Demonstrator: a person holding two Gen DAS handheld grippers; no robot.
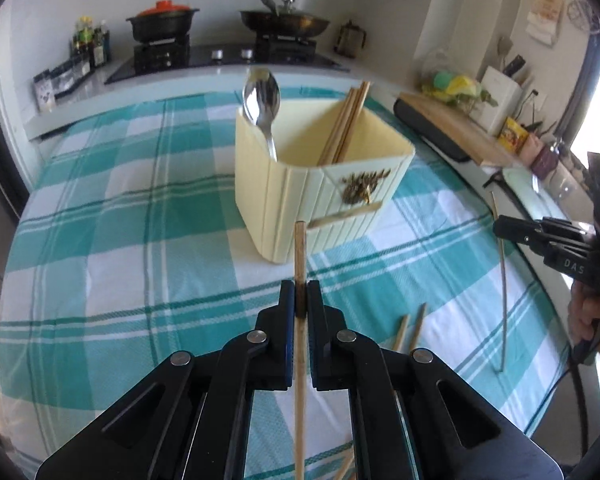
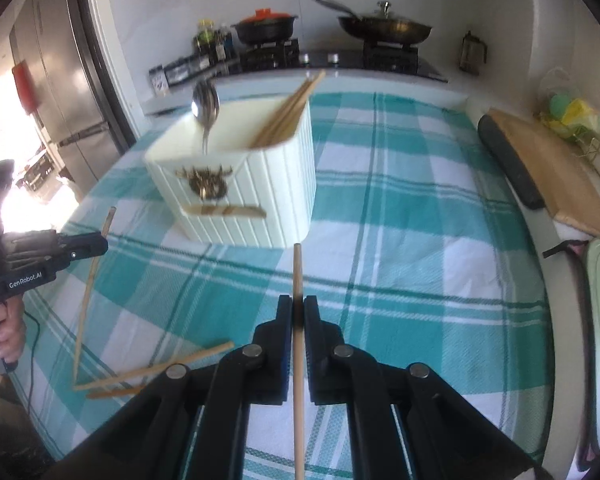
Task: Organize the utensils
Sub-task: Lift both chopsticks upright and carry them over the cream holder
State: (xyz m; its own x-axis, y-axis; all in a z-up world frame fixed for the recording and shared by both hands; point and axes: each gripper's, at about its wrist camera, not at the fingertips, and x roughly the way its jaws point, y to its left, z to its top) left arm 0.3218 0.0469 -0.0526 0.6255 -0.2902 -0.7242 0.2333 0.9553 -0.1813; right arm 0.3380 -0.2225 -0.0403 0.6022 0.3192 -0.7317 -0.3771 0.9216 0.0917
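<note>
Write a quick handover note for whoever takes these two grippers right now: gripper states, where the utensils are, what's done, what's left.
Left gripper: shut on one chopstick.
Right gripper: shut on another chopstick.
Cream holder stands on the checked cloth.
Done: spoon and several chopsticks stand in the holder.
Left: drop both held chopsticks in, then the loose chopsticks lying on the cloth.

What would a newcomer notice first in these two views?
Each gripper is shut on a single chopstick: the left gripper and the right gripper hold theirs pointing toward the cream holder in the middle of the teal checked cloth. A spoon and several chopsticks already stand in the holder. Two more chopsticks lie loose on the cloth.
</note>
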